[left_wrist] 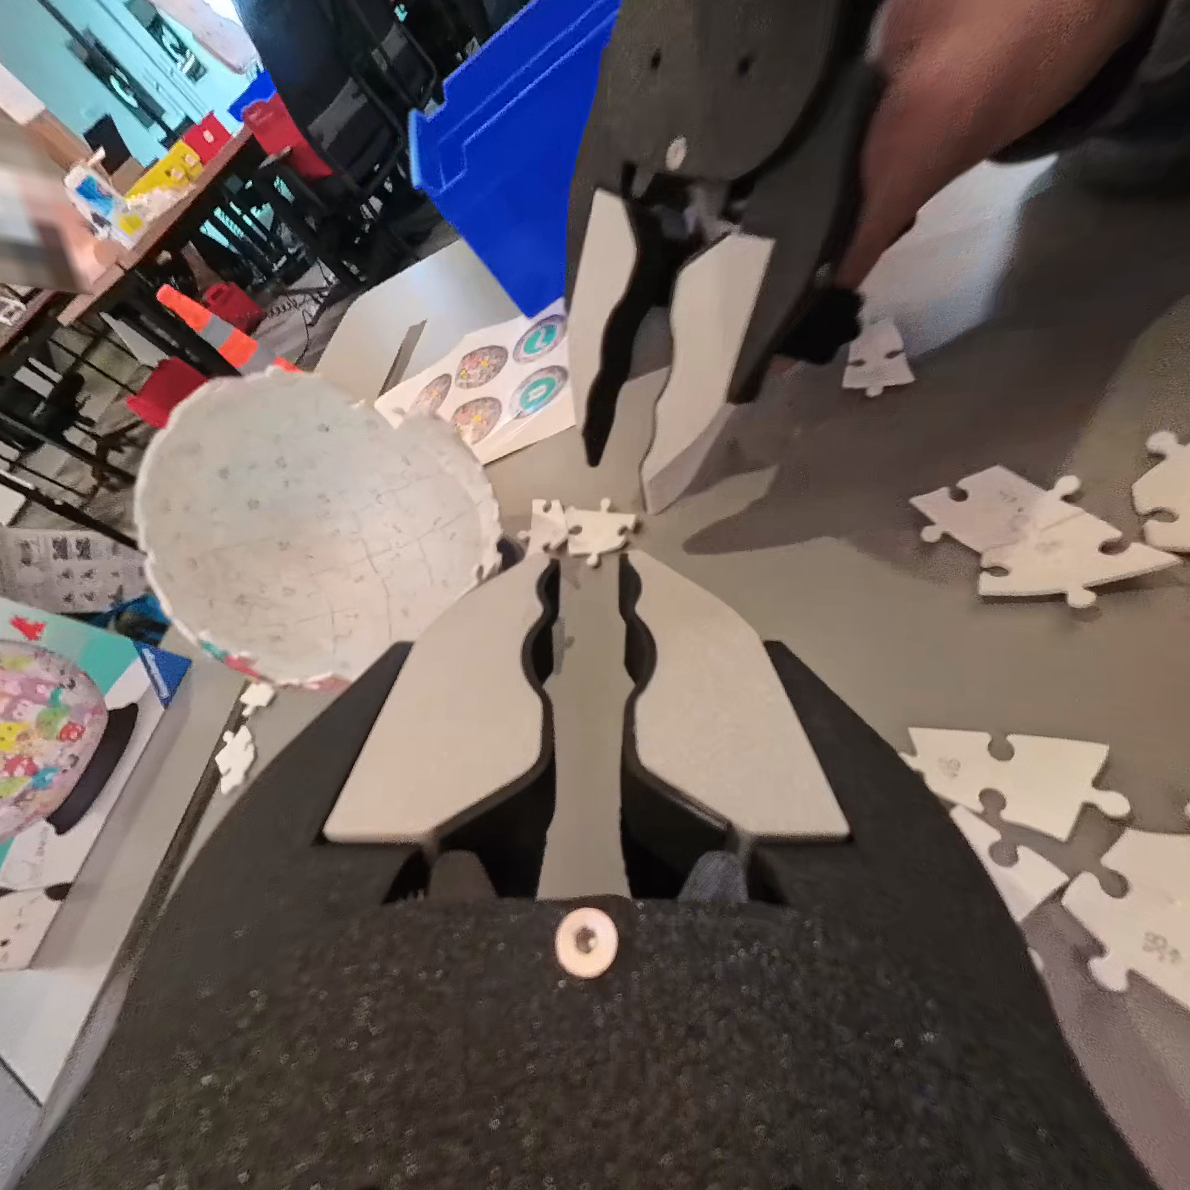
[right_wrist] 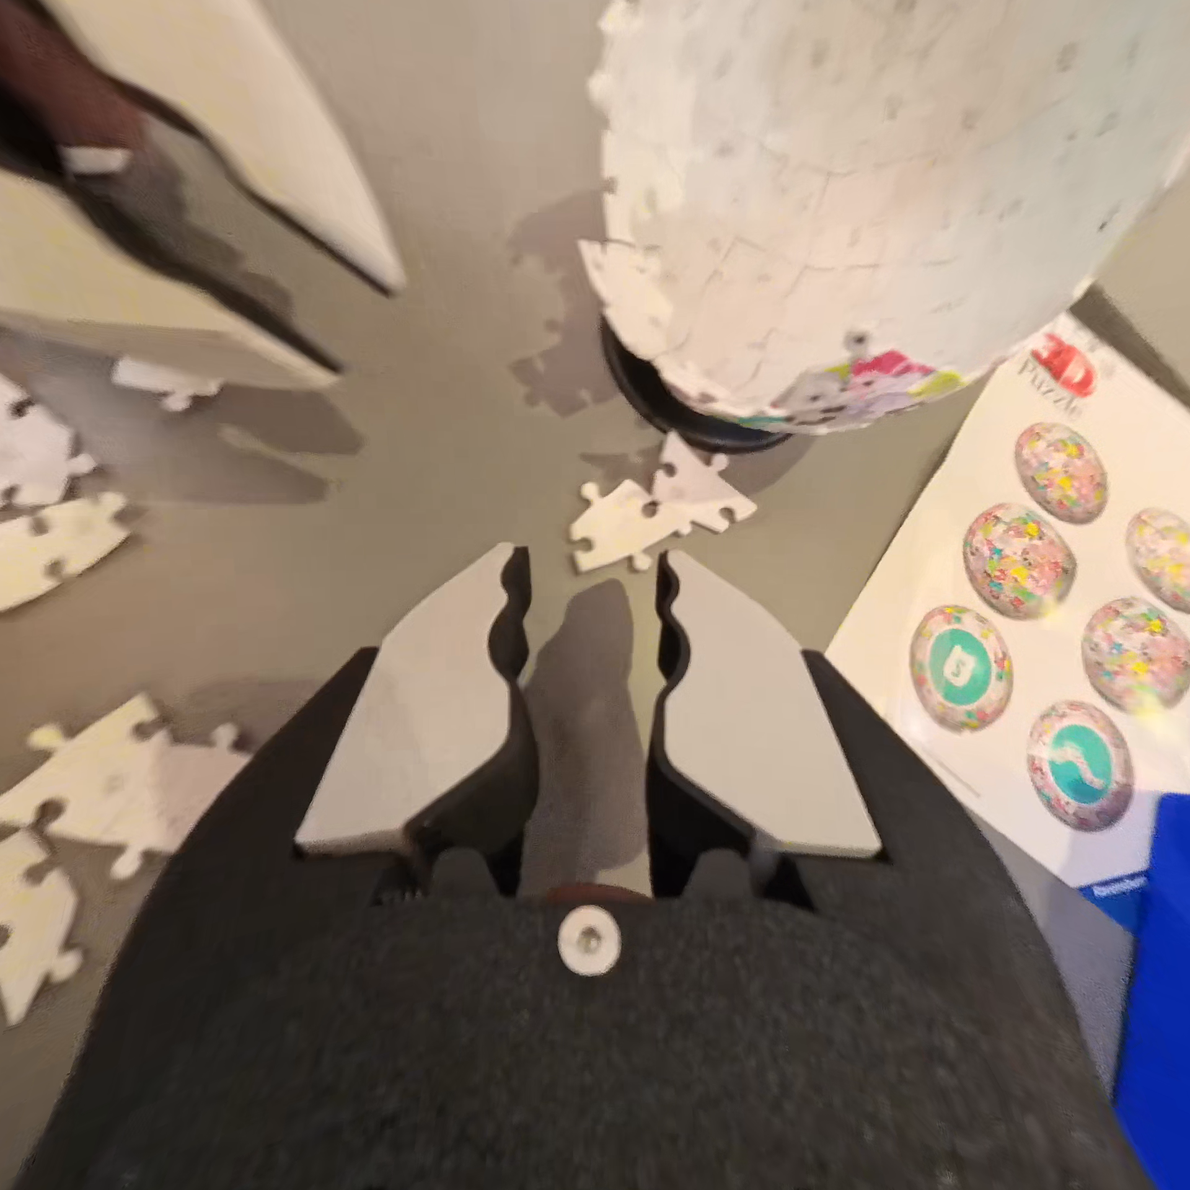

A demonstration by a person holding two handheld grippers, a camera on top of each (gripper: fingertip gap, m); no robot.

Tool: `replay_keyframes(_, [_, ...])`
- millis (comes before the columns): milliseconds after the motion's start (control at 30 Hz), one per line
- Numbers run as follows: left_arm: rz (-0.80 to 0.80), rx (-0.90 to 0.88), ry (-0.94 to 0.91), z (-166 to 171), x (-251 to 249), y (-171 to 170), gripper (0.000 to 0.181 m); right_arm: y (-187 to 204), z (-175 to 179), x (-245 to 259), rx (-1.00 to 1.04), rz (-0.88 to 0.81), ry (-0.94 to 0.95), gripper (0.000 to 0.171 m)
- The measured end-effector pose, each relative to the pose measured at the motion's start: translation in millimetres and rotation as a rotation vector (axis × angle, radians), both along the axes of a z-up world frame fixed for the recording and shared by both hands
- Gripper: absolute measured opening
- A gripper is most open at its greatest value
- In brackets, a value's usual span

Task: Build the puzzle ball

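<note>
The half-built puzzle ball is a white shell with its hollow side showing; in the right wrist view it sits tilted on a black ring stand. Two joined white pieces lie flat on the grey table beside it, and also show in the right wrist view. My left gripper is open and empty, its tips just short of the pieces. My right gripper is open and empty, facing the same pieces from the opposite side. Each gripper shows in the other's view.
Loose white pieces lie in clusters on the table. A printed instruction sheet lies by the ball. A blue bin stands behind it. The puzzle box sits at the left edge. The left gripper's tips are roughly 8 cm from the right gripper's.
</note>
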State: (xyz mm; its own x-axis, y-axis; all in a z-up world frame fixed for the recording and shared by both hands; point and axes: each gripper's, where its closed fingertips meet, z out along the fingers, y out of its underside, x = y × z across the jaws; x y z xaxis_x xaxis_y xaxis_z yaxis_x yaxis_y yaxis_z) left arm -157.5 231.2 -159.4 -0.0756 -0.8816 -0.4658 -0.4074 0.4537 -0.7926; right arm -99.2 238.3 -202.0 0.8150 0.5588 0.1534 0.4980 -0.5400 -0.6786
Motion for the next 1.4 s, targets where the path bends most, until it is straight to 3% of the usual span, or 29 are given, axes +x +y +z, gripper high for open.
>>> replay_keyframes(167, [0.05,-0.077,0.002,0,-11,12,0.022,17,-22,-1,-0.153,-0.036,0.021,0.048])
replay_keyframes(267, [0.062,-0.081,0.007,-1,-14,14,0.022,14,-22,-5,-0.15,-0.048,0.059,0.042])
replay_keyframes(300, [0.064,-0.085,0.01,-2,-13,14,0.022,11,-22,-7,-0.154,-0.037,0.057,0.029])
replay_keyframes(600, [0.043,-0.157,0.106,-17,-10,6,0.022,-18,-21,-14,-0.163,0.004,0.033,0.029])
replay_keyframes(833, [-0.04,-0.288,0.03,2,-11,-19,0.03,-44,27,-47,-0.095,0.135,0.274,0.029])
replay_keyframes(967, [-0.135,-0.083,-0.009,15,-14,-42,0.03,-63,55,-67,-0.198,0.239,0.508,0.029])
replay_keyframes(1067, [-0.198,-0.011,-0.006,19,-13,-62,0.028,-75,62,-77,-0.281,0.301,0.566,0.029])
replay_keyframes(1200, [-0.207,0.056,-0.021,22,-13,-70,0.015,-83,64,-80,-0.317,0.333,0.538,0.029])
replay_keyframes(1233, [-0.214,0.058,-0.008,20,-14,-71,0.005,-85,69,-81,-0.307,0.356,0.55,0.017])
replay_keyframes(1300, [-0.235,0.051,-0.017,20,-16,-75,0.002,-86,82,-82,-0.235,0.369,0.565,0.019])
replay_keyframes(1400, [-0.254,0.04,-0.103,32,-18,-79,0.002,-90,86,-77,-0.039,0.422,0.339,0.02])
